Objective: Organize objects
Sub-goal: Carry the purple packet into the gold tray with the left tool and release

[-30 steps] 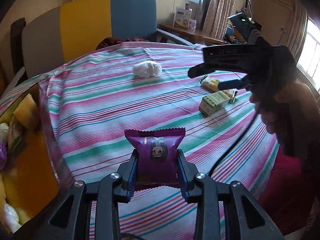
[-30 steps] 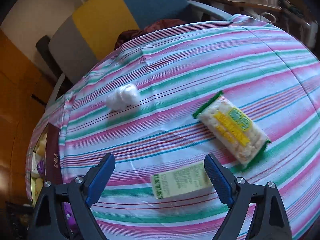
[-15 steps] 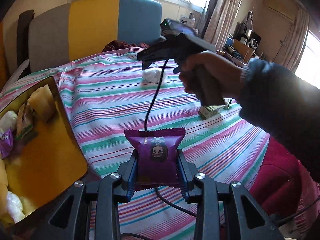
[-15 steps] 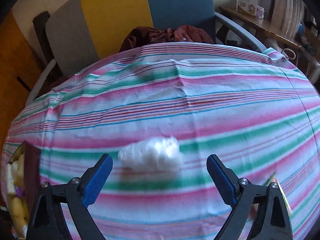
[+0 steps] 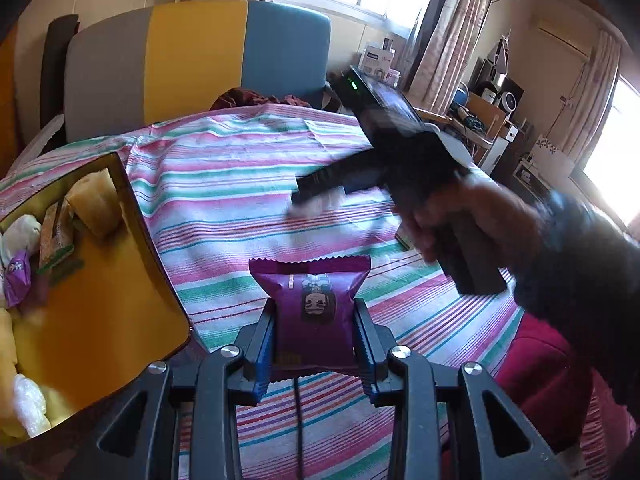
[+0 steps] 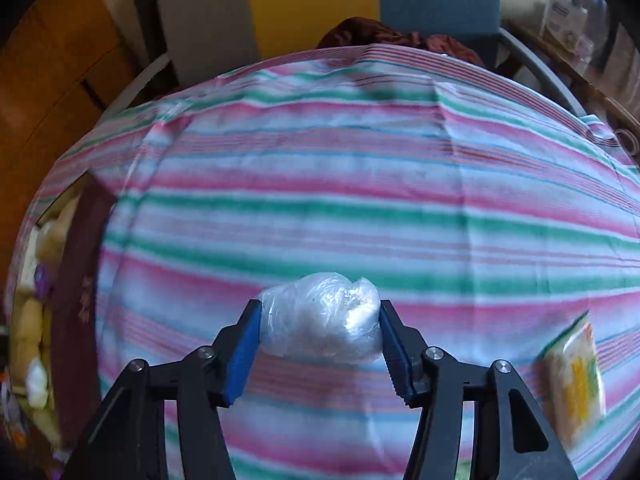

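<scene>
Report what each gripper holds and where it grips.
Left gripper: purple snack packet, clamped by its lower side edges. Right gripper: jaws closing on the clear-wrapped white bundle, pads at its two ends.

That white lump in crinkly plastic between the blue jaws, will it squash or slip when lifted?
The white plastic-wrapped bundle looks soft and crumpled, so it will probably give as the right gripper closes its jaws on it. The glossy film may be slippery. It seems light for its size.

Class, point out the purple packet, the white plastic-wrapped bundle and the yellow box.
purple packet (image 5: 310,304), left wrist view, its printed front.
white plastic-wrapped bundle (image 6: 322,318), right wrist view, its crinkled middle.
yellow box (image 5: 100,320), left wrist view, its bare floor.
</scene>
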A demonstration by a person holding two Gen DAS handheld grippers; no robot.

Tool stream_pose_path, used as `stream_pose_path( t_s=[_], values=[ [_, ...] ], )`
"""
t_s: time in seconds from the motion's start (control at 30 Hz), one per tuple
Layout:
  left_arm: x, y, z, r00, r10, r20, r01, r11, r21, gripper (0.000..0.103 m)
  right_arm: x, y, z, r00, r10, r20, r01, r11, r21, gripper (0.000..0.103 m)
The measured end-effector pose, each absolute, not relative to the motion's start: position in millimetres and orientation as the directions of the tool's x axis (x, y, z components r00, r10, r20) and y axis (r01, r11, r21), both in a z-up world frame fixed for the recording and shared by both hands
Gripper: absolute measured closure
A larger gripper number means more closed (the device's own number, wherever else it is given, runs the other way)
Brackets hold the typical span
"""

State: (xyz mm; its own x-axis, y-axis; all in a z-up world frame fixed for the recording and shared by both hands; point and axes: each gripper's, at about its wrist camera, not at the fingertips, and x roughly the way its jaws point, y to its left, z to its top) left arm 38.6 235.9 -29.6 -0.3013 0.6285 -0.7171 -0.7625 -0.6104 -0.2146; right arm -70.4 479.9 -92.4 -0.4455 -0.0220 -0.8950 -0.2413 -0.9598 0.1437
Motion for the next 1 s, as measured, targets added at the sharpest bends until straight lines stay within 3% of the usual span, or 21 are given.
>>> stream_pose_path(
  t_s=[0.33, 0.63, 1.0],
  values=[
    [36.3, 210.0, -11.9, -0.399, 0.602, -0.692, -0.707, -0.683, -0.187, 0.068, -2.2, 426.7, -98.2, -0.451, -0.064, -0.89, -0.102, -0.987, 0.123, 0.046],
    [21.3, 169.7, 2.0, -0.556, 0.485, -0.675, -0.572, -0.812, -0.113, 0.068, -4.4, 414.9, -105.1, -0.465, -0.035, -0.885, -0.05, -0.997, 0.065, 0.049],
    [4.8, 137.9, -7.4, -0.59, 0.402, -0.7, -0.478, -0.873, -0.099, 0.068, -1.6, 412.7, -105.4, -0.475, -0.034, -0.879, -0.034, -0.998, 0.057, 0.051]
  ],
)
